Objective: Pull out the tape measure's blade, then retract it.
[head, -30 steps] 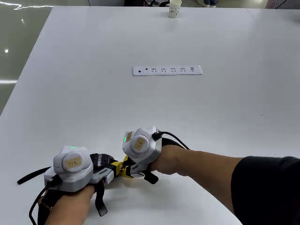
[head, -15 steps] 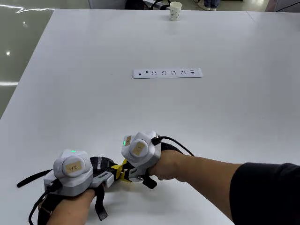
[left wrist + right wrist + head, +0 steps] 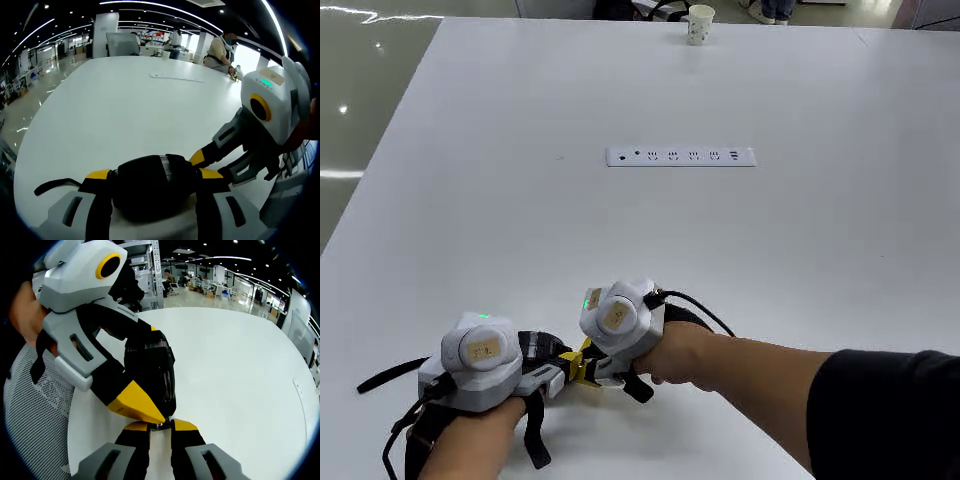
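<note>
A black tape measure [image 3: 150, 192] sits between the yellow-tipped jaws of my left gripper [image 3: 152, 175], which is shut on its body. In the head view the tape measure [image 3: 540, 345] lies low over the near part of the white table [image 3: 520, 220], with the left gripper [image 3: 552, 368] on its left and the right gripper [image 3: 582, 365] meeting it from the right. In the right gripper view the case [image 3: 150, 365] stands just ahead, and my right gripper [image 3: 161, 426] has its jaws nearly together on a small metal piece at the case's mouth. No length of blade shows.
A white power strip [image 3: 680, 157] lies mid-table, and a paper cup [image 3: 699, 24] stands at the far edge. A black strap [image 3: 385, 375] trails left of the left gripper. The table's left edge [image 3: 380, 150] borders a glossy floor. People stand far behind the table.
The head camera has shifted slightly. Both grippers stay together at the tape measure, with no visible change in their hold.
</note>
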### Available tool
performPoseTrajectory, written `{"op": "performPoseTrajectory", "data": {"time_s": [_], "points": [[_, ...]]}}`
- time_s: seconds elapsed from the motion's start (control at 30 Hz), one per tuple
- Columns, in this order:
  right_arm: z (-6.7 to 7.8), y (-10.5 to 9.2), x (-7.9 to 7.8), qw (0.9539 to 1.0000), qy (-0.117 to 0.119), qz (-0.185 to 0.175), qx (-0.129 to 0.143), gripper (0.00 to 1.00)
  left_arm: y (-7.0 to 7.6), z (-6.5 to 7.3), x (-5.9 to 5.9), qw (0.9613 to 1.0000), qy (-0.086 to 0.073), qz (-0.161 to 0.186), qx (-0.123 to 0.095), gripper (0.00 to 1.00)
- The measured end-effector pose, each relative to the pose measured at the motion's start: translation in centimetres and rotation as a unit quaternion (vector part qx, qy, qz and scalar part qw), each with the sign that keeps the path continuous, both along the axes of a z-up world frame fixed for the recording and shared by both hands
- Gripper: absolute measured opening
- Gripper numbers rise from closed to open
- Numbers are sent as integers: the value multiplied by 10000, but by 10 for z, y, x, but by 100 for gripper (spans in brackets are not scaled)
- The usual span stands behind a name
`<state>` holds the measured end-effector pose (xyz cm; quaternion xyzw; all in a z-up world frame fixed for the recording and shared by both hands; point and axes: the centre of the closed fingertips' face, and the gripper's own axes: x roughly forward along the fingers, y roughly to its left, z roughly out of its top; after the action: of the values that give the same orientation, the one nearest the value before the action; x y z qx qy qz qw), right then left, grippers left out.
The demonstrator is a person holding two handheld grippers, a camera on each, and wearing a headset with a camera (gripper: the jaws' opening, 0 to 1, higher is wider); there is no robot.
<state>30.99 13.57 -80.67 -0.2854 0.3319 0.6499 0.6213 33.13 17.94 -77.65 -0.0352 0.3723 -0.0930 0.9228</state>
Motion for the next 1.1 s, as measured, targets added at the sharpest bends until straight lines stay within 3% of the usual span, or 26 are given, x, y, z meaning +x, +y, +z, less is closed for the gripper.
{"op": "performPoseTrajectory", "data": {"time_s": [0.17,0.43,0.47,0.53,0.73,0.83,0.9,0.97,1.03,1.1], "points": [[2,-4,0,9999,24,-146,38,12,0,4,0,9997,-25,-221,-92,64],[9,-23,3,9994,-60,-326,111,12,-2,12,1,9977,-202,-607,-229,81],[10,-26,4,9992,-72,-364,137,12,-1,11,0,9977,-167,-609,-245,84],[13,-31,3,9991,-88,-397,156,15,-1,9,-3,9975,-109,-660,-245,87],[23,-49,2,9978,-92,-590,295,25,0,15,-4,9958,-155,-811,-392,99],[27,-58,2,9970,-103,-687,344,29,2,15,-6,9952,-142,-886,-386,99],[30,-69,2,9960,-103,-812,365,31,4,13,-11,9946,-20,-953,-407,99],[31,-77,1,9952,-51,-901,367,34,4,14,-15,9936,-48,-1092,-303,99],[33,-88,0,9943,-63,-980,411,35,3,14,-21,9903,-76,-1385,-130,99],[35,-98,1,9929,-63,-1099,447,36,2,11,-29,9876,36,-1566,-104,99]]}}
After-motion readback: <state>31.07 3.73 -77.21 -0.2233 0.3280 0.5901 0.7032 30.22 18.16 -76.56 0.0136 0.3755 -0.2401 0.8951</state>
